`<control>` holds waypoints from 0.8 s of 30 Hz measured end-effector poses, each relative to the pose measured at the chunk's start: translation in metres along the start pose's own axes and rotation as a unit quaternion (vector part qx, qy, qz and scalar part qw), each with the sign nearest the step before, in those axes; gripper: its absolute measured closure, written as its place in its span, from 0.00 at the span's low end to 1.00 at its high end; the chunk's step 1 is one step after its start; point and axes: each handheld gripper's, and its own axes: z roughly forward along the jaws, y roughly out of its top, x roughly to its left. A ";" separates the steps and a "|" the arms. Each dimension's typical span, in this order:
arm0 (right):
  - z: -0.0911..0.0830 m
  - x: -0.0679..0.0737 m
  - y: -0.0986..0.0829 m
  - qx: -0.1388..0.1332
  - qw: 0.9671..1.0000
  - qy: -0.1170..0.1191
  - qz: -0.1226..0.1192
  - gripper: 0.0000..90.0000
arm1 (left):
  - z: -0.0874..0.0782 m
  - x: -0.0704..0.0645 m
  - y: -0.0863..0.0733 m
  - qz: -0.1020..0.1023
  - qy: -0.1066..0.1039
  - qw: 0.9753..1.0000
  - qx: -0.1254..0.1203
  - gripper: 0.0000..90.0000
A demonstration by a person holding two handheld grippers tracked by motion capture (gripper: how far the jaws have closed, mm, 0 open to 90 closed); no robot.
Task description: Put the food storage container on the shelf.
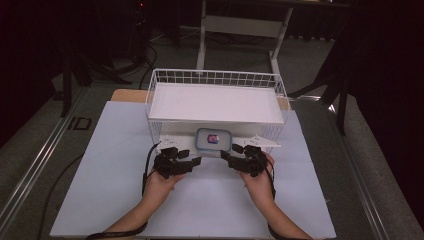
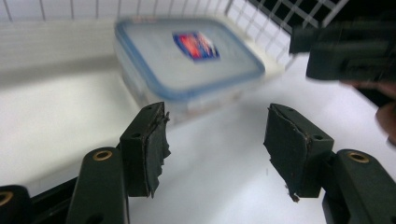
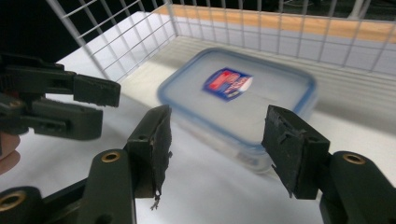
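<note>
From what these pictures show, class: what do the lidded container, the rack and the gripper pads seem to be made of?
Container: probably plastic; cloudy see-through body, smooth lid with blue rim and a printed label.
Rack: most likely white-coated metal wire; thin rods crossing in a grid.
Pads: seemingly black rubber or foam; matte, with frayed, torn edges.

Container (image 1: 213, 139) sits at the front edge of the wire rack's (image 1: 216, 78) lower level, under the upper shelf (image 1: 215, 102), roughly centred between the rack's sides. Rack stands toward the far side of the table (image 1: 120, 190). Left gripper (image 1: 192, 162) on the near left of the container, right gripper (image 1: 226, 155) on the near right; both in front of the rack, over the table, close to the container but apart from it. The two grippers face each other across a gap directly before the container. Hands behind them, nearer the person.
</note>
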 end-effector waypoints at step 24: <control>0.033 0.017 -0.027 0.067 0.998 -0.004 -0.011 1.00 | -0.026 -0.003 -0.035 0.046 0.013 0.997 -0.052 0.02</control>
